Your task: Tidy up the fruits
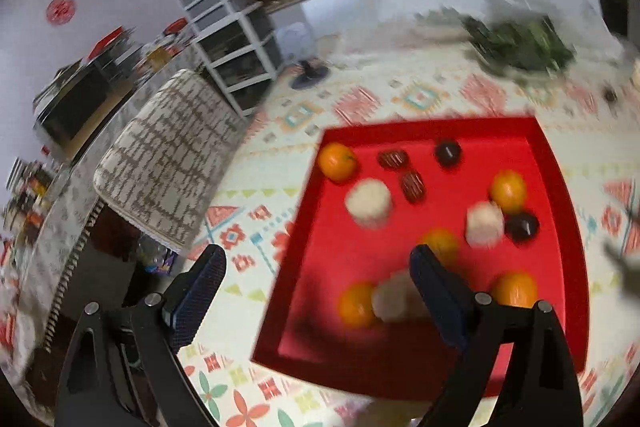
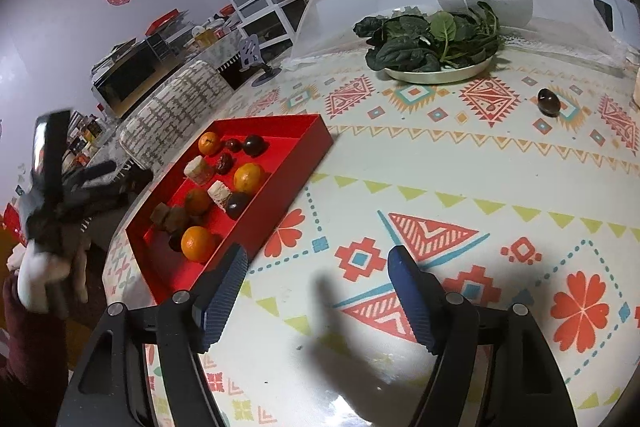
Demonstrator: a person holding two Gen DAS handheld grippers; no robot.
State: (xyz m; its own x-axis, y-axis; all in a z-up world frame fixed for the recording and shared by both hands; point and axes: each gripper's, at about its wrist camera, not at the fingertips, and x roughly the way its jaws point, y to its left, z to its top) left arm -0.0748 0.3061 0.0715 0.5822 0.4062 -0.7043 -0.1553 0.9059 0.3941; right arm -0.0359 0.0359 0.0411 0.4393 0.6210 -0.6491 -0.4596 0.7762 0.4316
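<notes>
Five oranges (image 1: 337, 161) lie in the red tray (image 1: 560, 187) on the patterned surface (image 2: 460, 187), mixed with pale chunks, dark round fruits and red dates. One more dark fruit (image 2: 549, 101) sits alone, well apart, near the plate of spinach (image 2: 432, 45). Left gripper (image 1: 318, 279) hangs over the tray's near edge, fingers apart, gripping nothing; right gripper (image 2: 318, 267) beside the tray, fingers likewise spread and empty.

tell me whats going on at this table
A person is sorting fruit into a red tray with handheld tongs. Oranges, dark fruits and pale chunks already lie in it. Both the left tongs and right tongs are open and empty. One dark fruit sits loose on the patterned tablecloth, near a plate of greens.
</notes>
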